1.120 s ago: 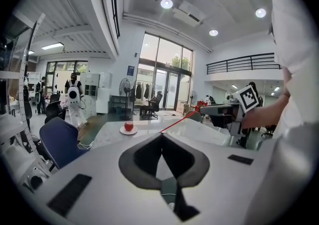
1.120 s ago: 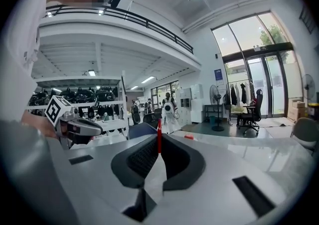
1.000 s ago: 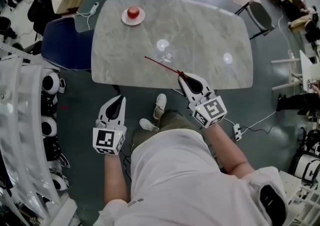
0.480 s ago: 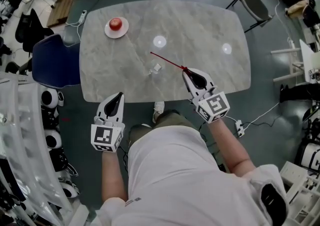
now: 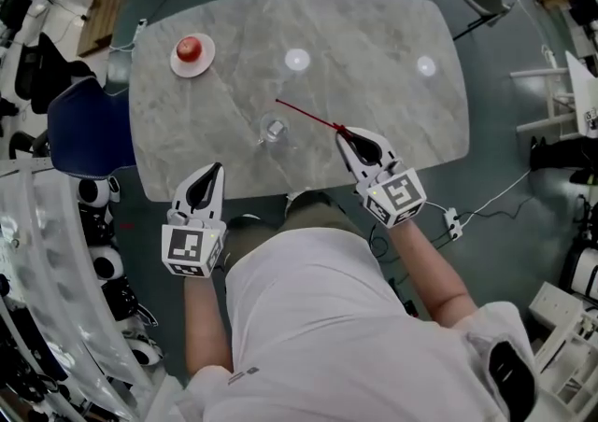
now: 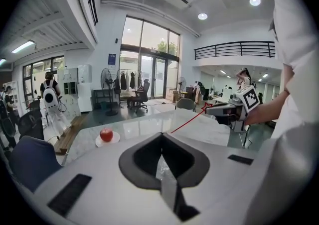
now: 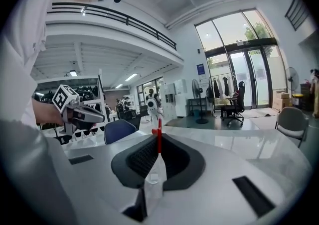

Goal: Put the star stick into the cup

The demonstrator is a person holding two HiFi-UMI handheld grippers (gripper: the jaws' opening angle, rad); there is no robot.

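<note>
I have the marble table (image 5: 392,37) below me. The left gripper (image 5: 215,171) hangs at its near edge with its jaws together on nothing. My right gripper (image 5: 344,134) is over the table and clenched on one end of the star stick (image 5: 308,116). The clear cup (image 5: 273,129) stands to the left of those jaws, nearer the right gripper than the left. The stick's long axis runs leftward and away from me, so its free tip sits just past the cup's far side. I judge it needs tipping downward and drawing back.
</note>
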